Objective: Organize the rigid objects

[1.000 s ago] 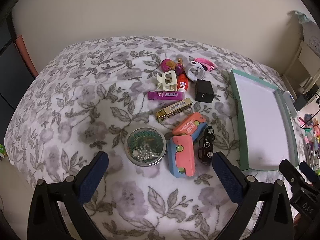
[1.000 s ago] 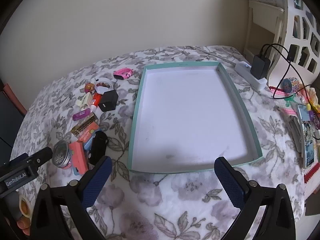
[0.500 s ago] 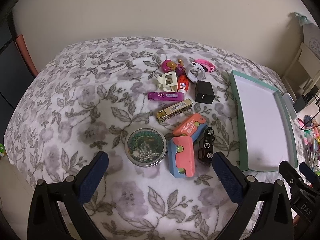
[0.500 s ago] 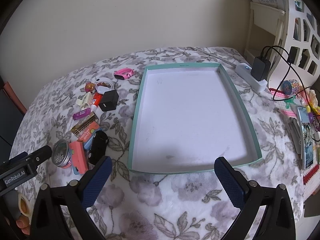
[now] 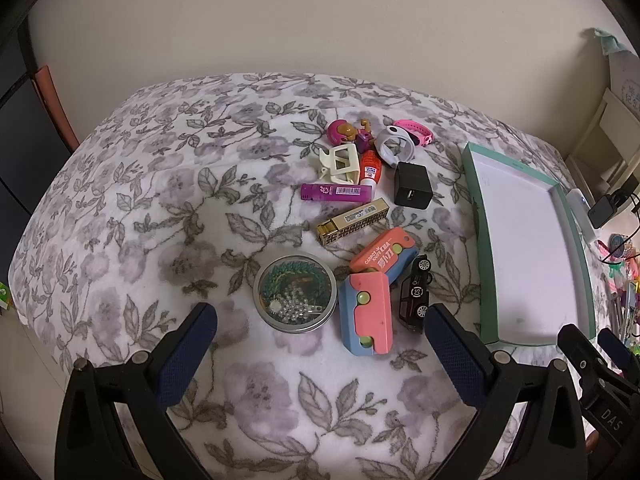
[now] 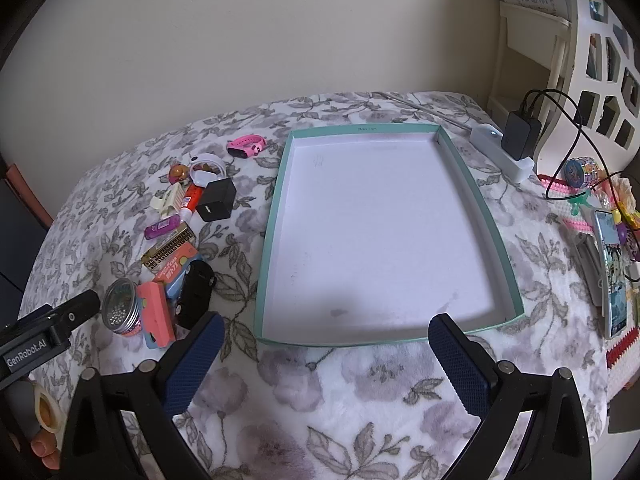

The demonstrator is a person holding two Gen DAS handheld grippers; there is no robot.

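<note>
A pile of small objects lies on the flowered cloth: a round tin of beads (image 5: 295, 293), a pink-and-blue case (image 5: 365, 313), an orange case (image 5: 382, 254), a black toy car (image 5: 416, 294), a gold box (image 5: 354, 221), a purple tube (image 5: 336, 193), a black charger cube (image 5: 413, 186), a cream clip (image 5: 339, 165) and a pink band (image 5: 414, 131). A teal tray (image 6: 276, 208) with a white floor stands to their right. My left gripper (image 5: 320, 344) is open above the cloth, just before the tin. My right gripper (image 6: 326, 354) is open before the tray's near edge.
A white power strip (image 6: 502, 152) with a black plug and cables lies at the tray's far right. A phone (image 6: 614, 268) and colourful trinkets crowd the right edge. A wall stands behind the cloth-covered surface.
The left wrist view has shifted slightly, so the objects sit a little lower and closer. The right gripper has hardly moved. Both grippers stay open.
</note>
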